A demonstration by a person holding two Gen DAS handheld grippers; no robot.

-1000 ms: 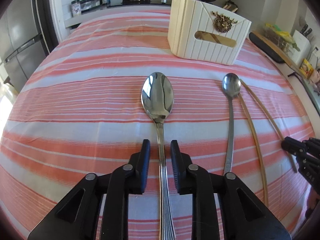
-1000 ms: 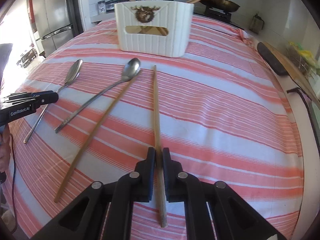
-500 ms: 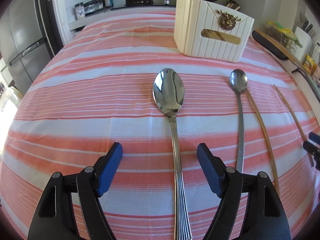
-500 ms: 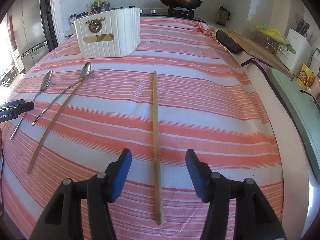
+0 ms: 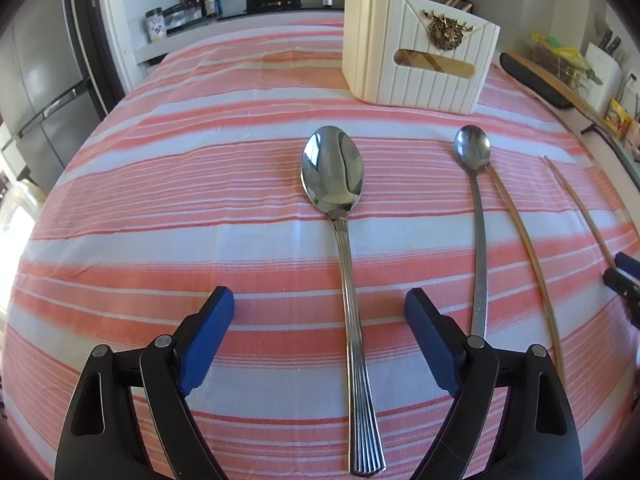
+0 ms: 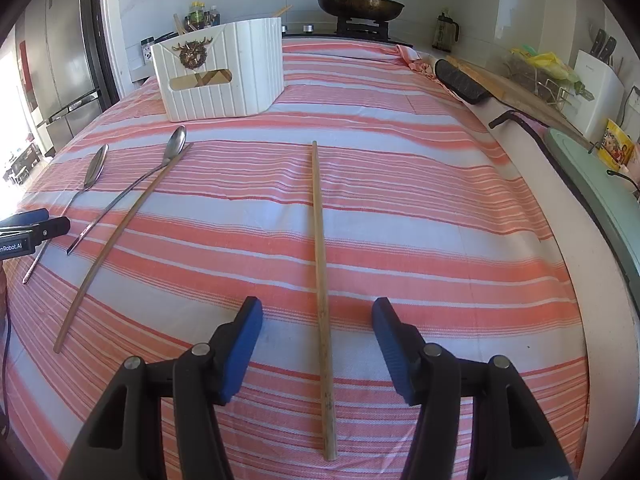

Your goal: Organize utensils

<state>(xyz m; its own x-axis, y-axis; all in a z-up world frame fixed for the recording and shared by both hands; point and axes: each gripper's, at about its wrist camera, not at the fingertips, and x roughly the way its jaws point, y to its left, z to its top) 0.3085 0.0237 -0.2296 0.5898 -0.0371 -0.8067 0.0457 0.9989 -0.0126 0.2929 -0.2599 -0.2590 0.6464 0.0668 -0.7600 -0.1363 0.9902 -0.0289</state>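
Two jaws of left gripper [image 5: 319,304] spread wide, gripping nothing, straddling big spoon [image 5: 340,216] flat on striped cloth [image 5: 160,200]. Slim spoon [image 5: 476,200] and chopstick [image 5: 524,240] just right; box [image 5: 416,64] beyond.

Right gripper [image 6: 317,316] equally wide, holding nothing, flanking second chopstick [image 6: 320,232]; bare cloth [image 6: 440,200] rightward to table edge.

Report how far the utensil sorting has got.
Done: some wooden pieces already show through the slot of the white holder. In hand: nothing; the left gripper is open astride the large spoon, the right gripper open astride a chopstick. Left: both of those, plus the slim spoon and second chopstick, all lying on the striped cloth.
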